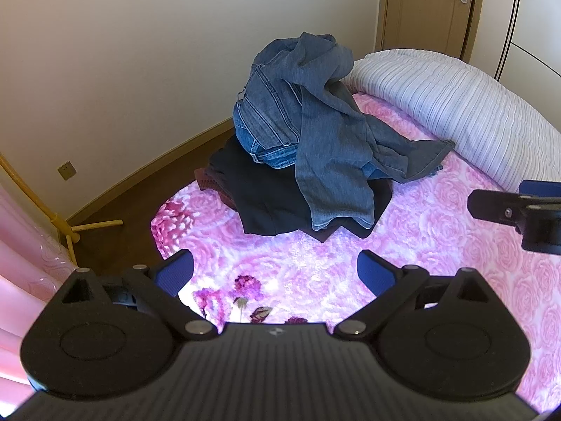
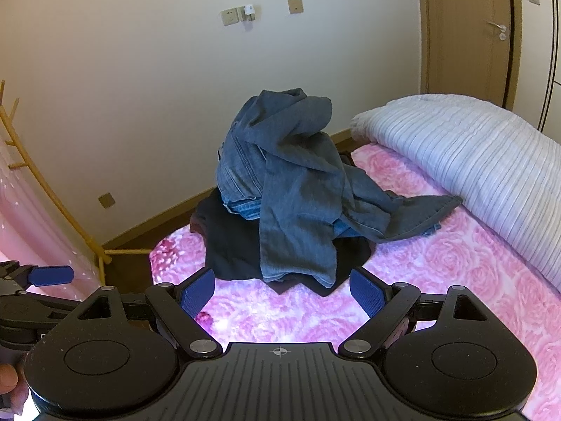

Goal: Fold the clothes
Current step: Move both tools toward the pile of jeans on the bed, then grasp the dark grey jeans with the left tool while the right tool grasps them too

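While crumpled jeans [image 1: 308, 122] top dark clothes [image 1: 266, 207], both grippers' jaws gape empty.

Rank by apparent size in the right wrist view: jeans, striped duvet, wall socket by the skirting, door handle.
1. striped duvet and jeans: similar spread, and the duvet runs out of frame, so unranked.
2. wall socket and door handle: both tiny, too close to call.

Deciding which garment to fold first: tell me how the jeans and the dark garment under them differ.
The jeans are blue denim, crumpled into a tall heap with a leg trailing forward. The dark garment is black, lies nearly flat and is mostly covered. The jeans sit on top; the dark garment rests on the bedspread. Both are unfolded and untouched.
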Demonstrator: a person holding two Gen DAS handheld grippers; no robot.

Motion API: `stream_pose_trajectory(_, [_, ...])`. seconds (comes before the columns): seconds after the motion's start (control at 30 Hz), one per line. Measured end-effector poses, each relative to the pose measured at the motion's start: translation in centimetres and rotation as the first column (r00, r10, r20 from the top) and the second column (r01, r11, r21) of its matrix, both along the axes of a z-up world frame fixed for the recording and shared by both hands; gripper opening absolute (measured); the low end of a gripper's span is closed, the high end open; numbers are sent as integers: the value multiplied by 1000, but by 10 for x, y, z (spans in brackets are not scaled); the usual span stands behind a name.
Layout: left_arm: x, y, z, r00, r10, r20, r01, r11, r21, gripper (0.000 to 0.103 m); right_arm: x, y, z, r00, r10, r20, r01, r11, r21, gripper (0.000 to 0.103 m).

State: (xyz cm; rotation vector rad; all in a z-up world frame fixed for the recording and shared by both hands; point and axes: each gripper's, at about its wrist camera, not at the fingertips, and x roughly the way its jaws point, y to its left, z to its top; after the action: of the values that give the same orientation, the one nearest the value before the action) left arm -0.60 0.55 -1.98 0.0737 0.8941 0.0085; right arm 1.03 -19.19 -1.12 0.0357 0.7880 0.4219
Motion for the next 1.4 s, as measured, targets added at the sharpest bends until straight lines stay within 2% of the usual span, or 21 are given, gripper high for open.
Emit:
stream_pose_trajectory(0.47, [0, 0, -4, 1000, -1, -11, 1, 1000, -3, 98, 4, 6, -5, 1000, 14, -19, -14, 1000, -22, 87])
stream_pose_trajectory(0.77, [-6, 22, -17, 998, 52, -36, -55, 996, -73, 98, 6, -6, -12, 998, 68, -6, -68, 996, -53, 87])
stream_pose_trajectory(0.83, [-6, 31, -24, 998, 59, -38, -61, 996, -64, 98, 13, -7, -17, 996, 91, 1, -90, 994, -64, 87])
stream_pose_trajectory(0.93, [6, 41, -36, 999, 18, -32, -18, 999, -26, 98, 29, 0, -22, 989, 141, 31, -137, 985, -103, 87])
stream_pose_trajectory(1.07, [58, 48, -57, 993, -119, 16, 117, 991, 66, 98, 65, 25, -20, 969, 225, 102, -206, 964, -165, 87])
stream_pose_trajectory(1.17, [115, 43, -72, 973, -217, 76, 208, 972, 111, 98, 102, 50, -19, 953, 257, 158, -221, 951, -215, 87])
stream_pose_trajectory(1.3, [207, 47, -95, 949, -279, 144, 260, 956, 136, 98, 173, 89, -30, 948, 264, 179, -214, 943, -254, 87])
stream_pose_trajectory(1.4, [276, 40, -117, 936, -321, 146, 300, 942, 147, 98, 220, 117, -49, 941, 286, 180, -227, 930, -289, 87])
